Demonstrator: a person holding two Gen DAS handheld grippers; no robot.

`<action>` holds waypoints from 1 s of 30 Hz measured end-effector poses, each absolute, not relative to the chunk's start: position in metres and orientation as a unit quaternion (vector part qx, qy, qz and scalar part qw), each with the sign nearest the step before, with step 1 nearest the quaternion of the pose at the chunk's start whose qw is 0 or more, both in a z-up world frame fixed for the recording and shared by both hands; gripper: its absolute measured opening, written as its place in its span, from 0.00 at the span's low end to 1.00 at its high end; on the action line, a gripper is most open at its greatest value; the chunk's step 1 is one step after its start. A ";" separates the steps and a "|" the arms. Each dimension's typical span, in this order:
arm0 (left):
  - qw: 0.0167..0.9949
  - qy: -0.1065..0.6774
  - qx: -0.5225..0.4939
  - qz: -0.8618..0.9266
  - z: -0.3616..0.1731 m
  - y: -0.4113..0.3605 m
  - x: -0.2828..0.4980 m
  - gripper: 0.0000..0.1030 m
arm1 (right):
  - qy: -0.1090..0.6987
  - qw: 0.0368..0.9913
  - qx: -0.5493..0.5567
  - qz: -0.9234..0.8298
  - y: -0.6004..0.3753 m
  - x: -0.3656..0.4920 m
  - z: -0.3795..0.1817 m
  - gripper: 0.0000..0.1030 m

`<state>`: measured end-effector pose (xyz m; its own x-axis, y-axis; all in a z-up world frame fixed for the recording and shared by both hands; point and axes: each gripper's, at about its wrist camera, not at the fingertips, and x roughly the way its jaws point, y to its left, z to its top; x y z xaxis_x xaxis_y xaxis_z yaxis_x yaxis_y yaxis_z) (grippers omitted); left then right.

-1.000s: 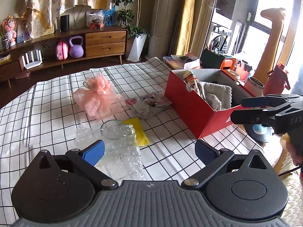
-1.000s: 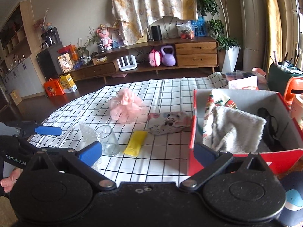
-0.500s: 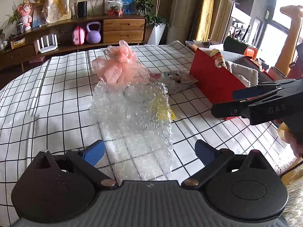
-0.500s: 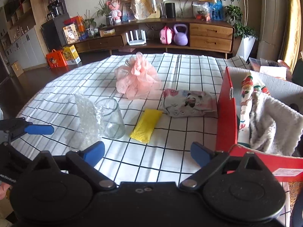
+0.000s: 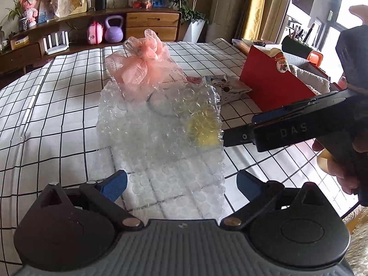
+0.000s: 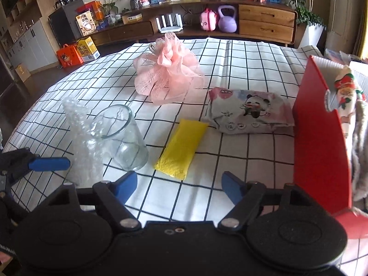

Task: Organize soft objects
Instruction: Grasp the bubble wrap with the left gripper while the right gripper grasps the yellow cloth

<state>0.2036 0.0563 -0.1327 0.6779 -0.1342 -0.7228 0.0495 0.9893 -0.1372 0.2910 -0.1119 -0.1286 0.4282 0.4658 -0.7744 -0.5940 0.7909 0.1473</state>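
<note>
Covering the desk [image 6: 241, 53] is a white cloth with a black grid, and behind it we see a long wooden sideboard [image 6: 266, 20] with a purple kettlebell [image 6: 227, 18], a pink case [image 6: 208, 19] and plants. Our left tongs [image 5: 181, 182] are spread apart around the near edge of the bubble wrap [image 5: 161, 142], which stands up beside the glass [image 6: 119, 138]; our right tongs [image 6: 179, 184] hang released above the cloth just before the yellow sponge [image 6: 181, 147]. Farther back lie the pink mesh puff [image 6: 168, 71] and the wipes pack [image 6: 248, 110], which sits just beside the red box [image 6: 322, 138] holding a towel [image 5: 308, 78].
</note>
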 end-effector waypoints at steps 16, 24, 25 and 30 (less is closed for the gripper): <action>0.914 0.399 -0.060 -0.048 -0.151 0.065 0.219 0.85 | 0.440 0.832 -0.089 0.326 -0.088 0.322 -0.152 0.71; 0.914 0.400 -0.063 -0.032 -0.158 0.071 0.216 0.63 | 0.428 0.834 -0.095 0.334 -0.079 0.323 -0.156 0.69; 0.914 0.400 -0.065 -0.031 -0.159 0.072 0.216 0.62 | 0.429 0.834 -0.096 0.334 -0.079 0.324 -0.157 0.69; 0.916 0.396 -0.065 -0.019 -0.160 0.073 0.214 0.51 | 0.427 0.838 -0.097 0.325 -0.077 0.325 -0.161 0.66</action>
<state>0.2144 0.0734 -0.1595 0.6851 -0.0861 -0.7234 -0.0177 0.9907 -0.1346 0.3255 -0.0770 -0.1609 0.4243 0.4629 -0.7782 -0.6281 0.7696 0.1153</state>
